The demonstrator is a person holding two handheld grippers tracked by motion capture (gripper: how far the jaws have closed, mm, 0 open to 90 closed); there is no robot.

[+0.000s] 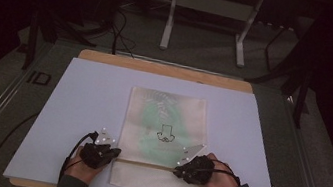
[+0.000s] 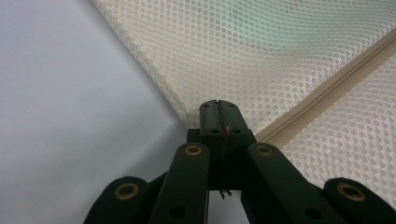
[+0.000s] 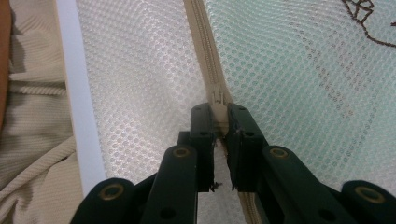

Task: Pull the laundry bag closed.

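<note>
Zipper [image 1: 148,164] axis runs left-right across mesh laundry bag [image 1: 165,118]. Right gripper [image 3: 219,122] pinches slider at right end; left gripper [image 2: 218,114] clamped on bag's left edge.

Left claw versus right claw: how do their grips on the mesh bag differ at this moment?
The left claw is pressed fully together at the mesh bag's side edge, near the zipper's end, while the right claw keeps a narrow gap, pinching the zipper pull. The left claw sits at the bag's left side, the right claw farther along the zipper line. Both rest low on the same bag.
</note>
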